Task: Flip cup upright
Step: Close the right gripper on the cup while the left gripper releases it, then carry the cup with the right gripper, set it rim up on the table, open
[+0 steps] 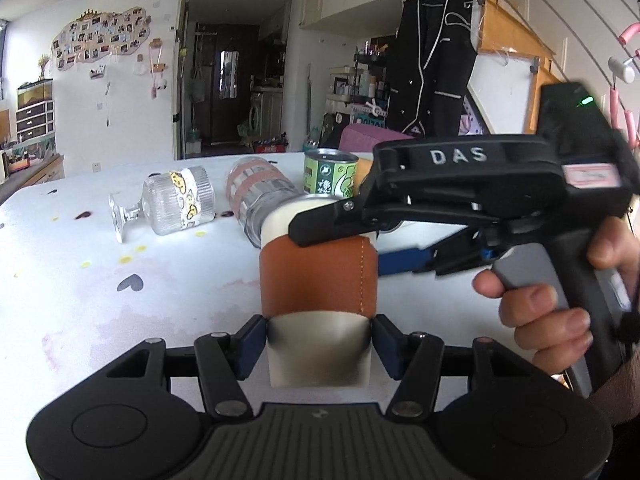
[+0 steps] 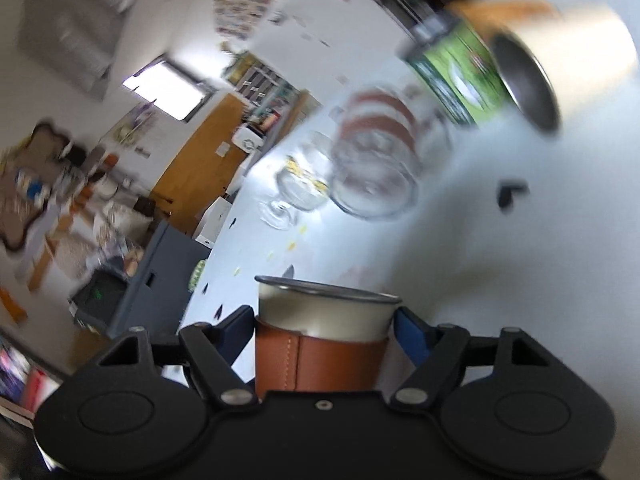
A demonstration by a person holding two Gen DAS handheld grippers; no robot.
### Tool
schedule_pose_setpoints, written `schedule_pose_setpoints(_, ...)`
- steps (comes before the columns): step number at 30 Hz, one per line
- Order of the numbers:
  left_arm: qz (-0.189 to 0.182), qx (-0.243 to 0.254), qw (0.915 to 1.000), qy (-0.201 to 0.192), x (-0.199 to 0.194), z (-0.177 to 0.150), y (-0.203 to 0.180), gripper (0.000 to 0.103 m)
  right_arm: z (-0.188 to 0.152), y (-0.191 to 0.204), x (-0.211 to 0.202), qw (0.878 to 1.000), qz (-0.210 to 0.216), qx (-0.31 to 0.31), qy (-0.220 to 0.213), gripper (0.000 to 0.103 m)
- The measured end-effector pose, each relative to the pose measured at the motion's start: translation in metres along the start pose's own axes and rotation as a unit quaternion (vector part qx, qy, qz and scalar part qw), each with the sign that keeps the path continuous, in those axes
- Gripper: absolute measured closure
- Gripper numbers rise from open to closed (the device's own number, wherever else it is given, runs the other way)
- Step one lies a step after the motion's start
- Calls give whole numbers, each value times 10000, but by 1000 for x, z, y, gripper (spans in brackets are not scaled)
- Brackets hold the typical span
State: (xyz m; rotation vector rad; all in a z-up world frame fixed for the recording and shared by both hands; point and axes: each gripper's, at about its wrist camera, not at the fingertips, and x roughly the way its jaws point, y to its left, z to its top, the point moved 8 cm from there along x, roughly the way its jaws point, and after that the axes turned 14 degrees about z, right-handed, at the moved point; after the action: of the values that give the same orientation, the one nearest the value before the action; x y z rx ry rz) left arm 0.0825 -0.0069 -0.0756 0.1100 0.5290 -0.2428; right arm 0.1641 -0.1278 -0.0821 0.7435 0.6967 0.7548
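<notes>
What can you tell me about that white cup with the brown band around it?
The cup looks like cream-white metal with a thin silvery rim, wrapped in a brown stitched leather-like sleeve. Both tongs grip it: the left tongs clamp the bare white part beside the sleeve, and the right tongs clamp the rim end at the sleeve's edge. It appears lifted above the white table.

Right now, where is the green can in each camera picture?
Left wrist view: the green can stands upright on the table, top middle, behind the cup with the brown sleeve.
Right wrist view: blurred, top right, looking tilted.
Shared landmark: the clear glass with red bands lies beside the can in both.
</notes>
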Motion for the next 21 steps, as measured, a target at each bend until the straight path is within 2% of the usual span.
schedule_pose_setpoints(3,-41,13,9999,-110,-1,-4,-2,45,-2,27,-6,9940,-227,-1068,-83,26)
schedule_pose_setpoints(8,-17,36,9995,-300,-3,-13,-8,46,-13,58,-15,9675,-667,-2438,-73,26)
schedule_pose_setpoints(13,-59,81,9995,-291,1,-22,-17,50,-29,70,-23,9468,-895,-3090,-18,24)
schedule_pose_setpoints(16,-30,127,9994,-332,1,-23,-19,50,-34,73,-20,9408,-971,-3248,22,19)
schedule_pose_setpoints(21,-113,5,9996,-276,6,-19,-22,49,-33,72,-17,9337,-1046,-3424,-74,23)
